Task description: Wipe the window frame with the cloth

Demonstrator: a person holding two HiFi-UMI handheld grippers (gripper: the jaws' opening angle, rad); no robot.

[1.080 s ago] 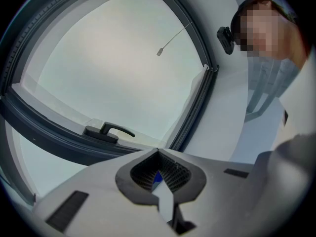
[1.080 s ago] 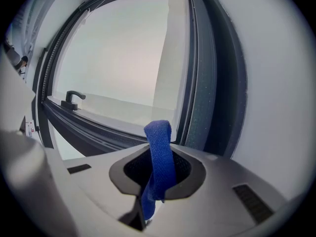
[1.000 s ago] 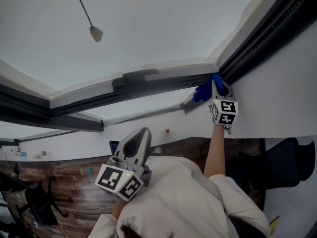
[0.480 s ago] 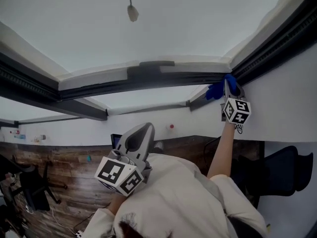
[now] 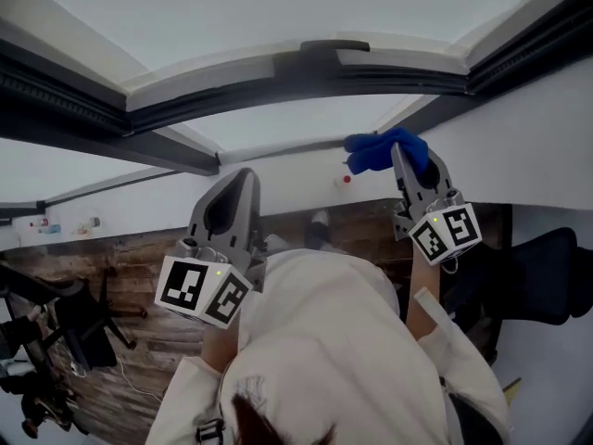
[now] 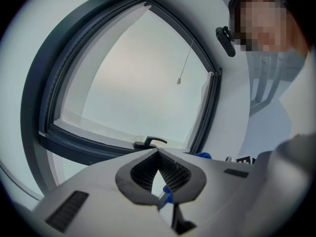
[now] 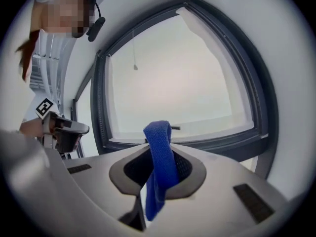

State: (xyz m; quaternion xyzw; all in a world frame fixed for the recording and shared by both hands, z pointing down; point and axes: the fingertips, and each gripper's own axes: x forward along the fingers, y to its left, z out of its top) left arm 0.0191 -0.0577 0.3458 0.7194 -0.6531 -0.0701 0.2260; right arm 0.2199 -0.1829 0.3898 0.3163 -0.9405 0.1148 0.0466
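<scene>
The dark window frame (image 5: 306, 77) spans the top of the head view, with a handle (image 5: 334, 46) on its lower rail. My right gripper (image 5: 405, 158) is shut on a blue cloth (image 5: 382, 149) and is held off the frame, below its lower right corner. In the right gripper view the cloth (image 7: 159, 157) sticks up between the jaws, with the frame (image 7: 182, 141) beyond. My left gripper (image 5: 239, 182) hangs lower left, jaws together and empty, apart from the frame. In the left gripper view the frame (image 6: 89, 149) is ahead of the shut jaws.
A white wall (image 5: 528, 156) runs right of the window. A pull cord (image 7: 134, 51) hangs over the glass. Below, a wooden floor (image 5: 120, 267), a dark chair (image 5: 547, 276) at right and a chair base (image 5: 56, 332) at left. A person's light top fills the bottom.
My right gripper with the cloth has come away from the frame's lower right corner and moved down and left. The head view has tilted, and the left gripper has shifted slightly left.
</scene>
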